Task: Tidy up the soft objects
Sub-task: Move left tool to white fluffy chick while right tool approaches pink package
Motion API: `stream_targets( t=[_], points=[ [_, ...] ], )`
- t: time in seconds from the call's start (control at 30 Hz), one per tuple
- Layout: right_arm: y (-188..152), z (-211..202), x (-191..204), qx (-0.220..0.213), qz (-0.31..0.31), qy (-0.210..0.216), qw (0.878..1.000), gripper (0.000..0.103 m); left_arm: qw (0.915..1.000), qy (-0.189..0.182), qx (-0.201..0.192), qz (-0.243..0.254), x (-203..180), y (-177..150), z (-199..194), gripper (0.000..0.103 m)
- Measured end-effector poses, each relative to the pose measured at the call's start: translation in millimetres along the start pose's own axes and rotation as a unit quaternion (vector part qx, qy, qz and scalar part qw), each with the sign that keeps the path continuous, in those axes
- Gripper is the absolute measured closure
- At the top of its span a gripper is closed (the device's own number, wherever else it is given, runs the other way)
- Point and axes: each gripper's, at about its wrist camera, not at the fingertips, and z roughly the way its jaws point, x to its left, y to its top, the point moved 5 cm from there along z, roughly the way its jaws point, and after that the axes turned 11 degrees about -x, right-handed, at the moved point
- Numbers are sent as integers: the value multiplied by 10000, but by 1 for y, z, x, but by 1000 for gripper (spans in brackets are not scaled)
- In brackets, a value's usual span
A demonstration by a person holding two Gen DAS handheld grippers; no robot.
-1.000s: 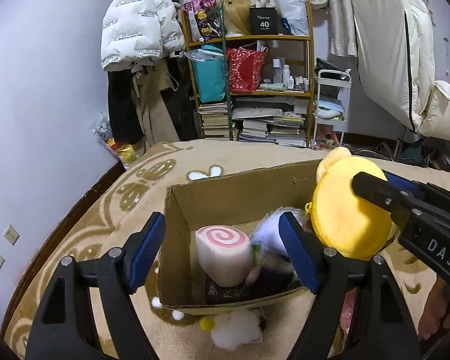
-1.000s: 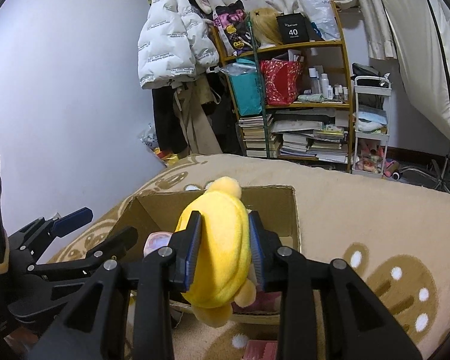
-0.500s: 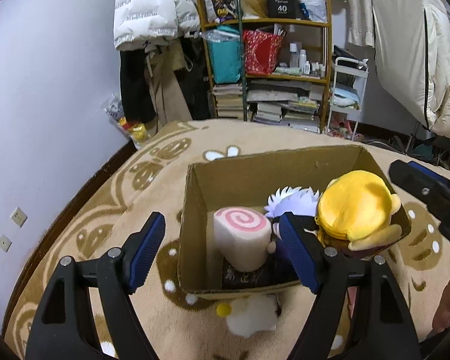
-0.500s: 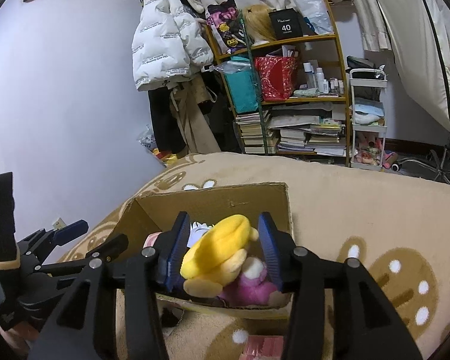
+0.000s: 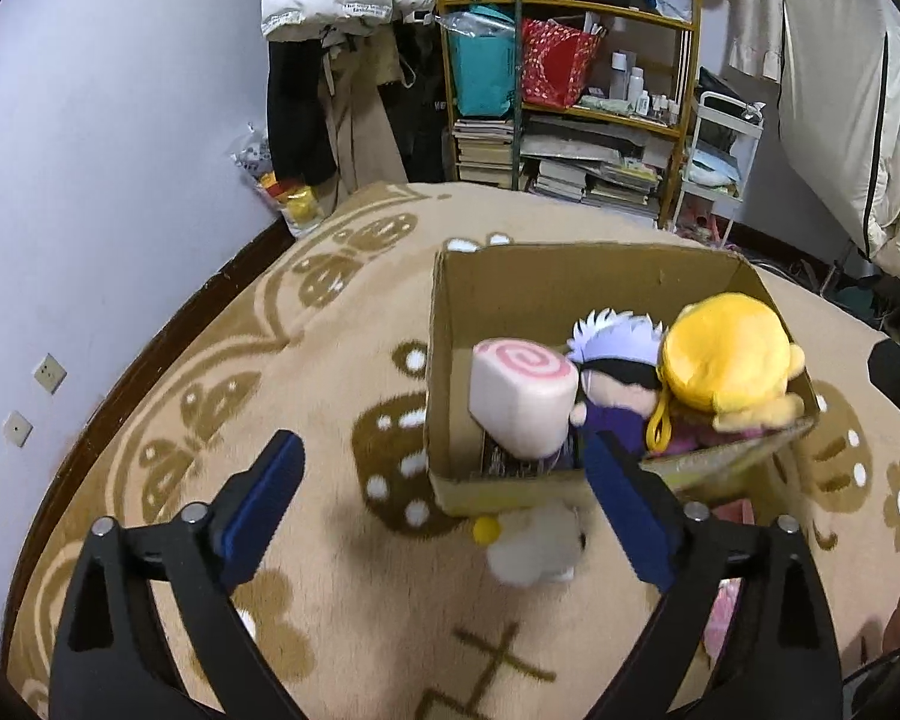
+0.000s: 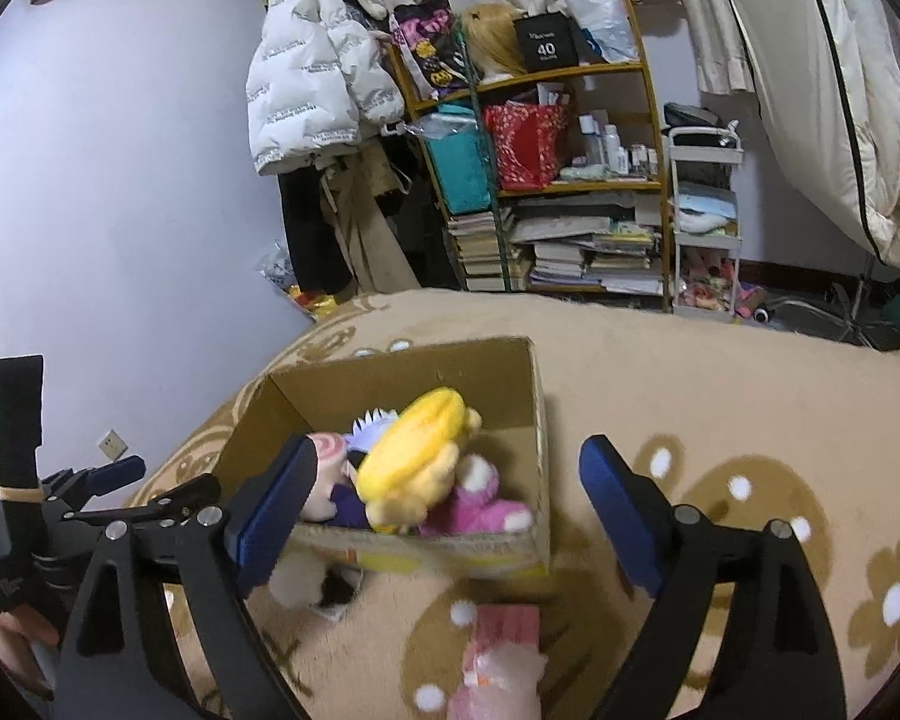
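Since a second ago your right gripper (image 6: 438,516) has dropped the yellow plush (image 6: 411,462) into the cardboard box (image 6: 540,420) and hangs spread empty, like the left gripper (image 5: 444,510); next, straddle the white plush (image 5: 534,549) beside the box before closing.

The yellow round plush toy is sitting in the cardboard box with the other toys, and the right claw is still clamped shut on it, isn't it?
Not quite. The yellow round plush toy does sit in the cardboard box, but the right claw is open and holds nothing, as the right wrist view shows.
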Motion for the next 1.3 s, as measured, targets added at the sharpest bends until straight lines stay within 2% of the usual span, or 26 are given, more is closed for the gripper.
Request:
stream_targets(
  t=[0.07, 0.3, 0.43, 0.63, 0.87, 1.3],
  points=[
    [-4, -6, -3, 64, 26, -21, 10000, 0, 9999, 85, 50, 35, 1, -6, -4, 5],
    [-16, -16, 0, 340, -85, -116, 9993, 0, 9993, -38, 364, -43, -3, -23, -9, 2],
    [-35, -17, 2, 659, -104, -66, 9977, 0, 9985, -82, 516, 175, -10, -29, -9, 2],
    [-60, -9, 1, 1196, -305, -233, 9921, 0, 9969, -90, 619, 483, -17, -38, -4, 2],
    [-82, 6, -11, 1545, -130, -354, 9873, 0, 9943, -247, 980, 338, -15, -48, 19, 2],
    [-115, 43, -20, 2120, -14, -528, 9758, 0, 9907, -396, 1267, 298, -27, -59, 53, 2]
  ],
)
